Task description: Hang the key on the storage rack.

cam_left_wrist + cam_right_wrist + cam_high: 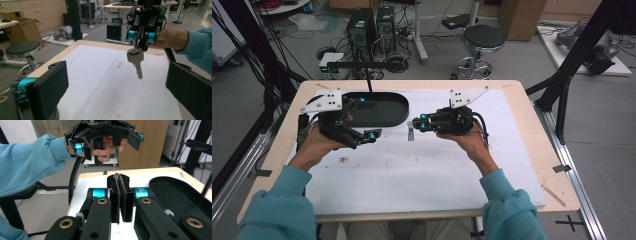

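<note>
a silver key (pixel 135 60) hangs clamped by its head in the right gripper (pixel 416 124) above the white mat (pixel 422 170), while the left gripper (pixel 374 134), jaws spread wide, points toward it from just beside the black tray (pixel 399 116)

Beyond the fingers (pixel 371 135), a grey floor (pixel 522 60) is stretching away, tangled cables (pixel 287 55) are lying across it, and two computer towers (pixel 373 27) are standing upright. A round black stool (pixel 483 39) is sitting farther off, to their right. Cardboard boxes (pixel 523 17) are resting at the far edge. Black frame posts (pixel 584 45) are rising on both sides.
</note>
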Motion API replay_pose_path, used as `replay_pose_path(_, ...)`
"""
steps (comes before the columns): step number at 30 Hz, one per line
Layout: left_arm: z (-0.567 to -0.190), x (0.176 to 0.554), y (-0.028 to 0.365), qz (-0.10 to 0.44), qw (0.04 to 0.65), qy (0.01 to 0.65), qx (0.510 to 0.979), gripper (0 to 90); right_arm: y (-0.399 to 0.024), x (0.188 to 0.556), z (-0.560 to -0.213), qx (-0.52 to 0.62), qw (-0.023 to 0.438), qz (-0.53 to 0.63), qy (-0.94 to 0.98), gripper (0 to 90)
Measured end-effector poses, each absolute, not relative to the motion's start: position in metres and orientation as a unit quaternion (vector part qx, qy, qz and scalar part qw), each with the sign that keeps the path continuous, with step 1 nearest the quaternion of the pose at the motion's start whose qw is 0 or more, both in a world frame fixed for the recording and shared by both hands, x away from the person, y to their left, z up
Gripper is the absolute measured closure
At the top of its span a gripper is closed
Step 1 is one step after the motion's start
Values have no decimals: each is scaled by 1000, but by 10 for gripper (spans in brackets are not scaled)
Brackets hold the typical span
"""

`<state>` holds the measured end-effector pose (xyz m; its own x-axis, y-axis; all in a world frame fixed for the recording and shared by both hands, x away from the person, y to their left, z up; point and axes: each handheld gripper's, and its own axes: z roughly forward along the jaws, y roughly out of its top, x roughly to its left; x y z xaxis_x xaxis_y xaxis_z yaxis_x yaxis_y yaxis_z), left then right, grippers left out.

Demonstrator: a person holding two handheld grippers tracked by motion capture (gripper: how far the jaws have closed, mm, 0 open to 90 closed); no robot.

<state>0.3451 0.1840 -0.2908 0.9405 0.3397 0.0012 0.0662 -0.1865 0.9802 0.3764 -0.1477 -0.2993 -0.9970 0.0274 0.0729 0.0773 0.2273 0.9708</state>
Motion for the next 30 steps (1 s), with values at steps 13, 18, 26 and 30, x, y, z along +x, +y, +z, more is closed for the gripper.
replay_pose_path(13,-287,348,165,90,607,99,784,119,-128,376,-304,-23,36,-626,-779,884)
replay_pose_path(18,-286,349,162,81,600,94,791,160,-125,376,-306,-21,38,-624,-780,885)
replay_pose_path(26,-286,351,159,65,589,92,800,274,-124,377,-307,-24,43,-622,-782,884)
replay_pose_path(30,-287,351,158,62,587,87,802,355,-124,378,-307,-23,44,-621,-782,884)
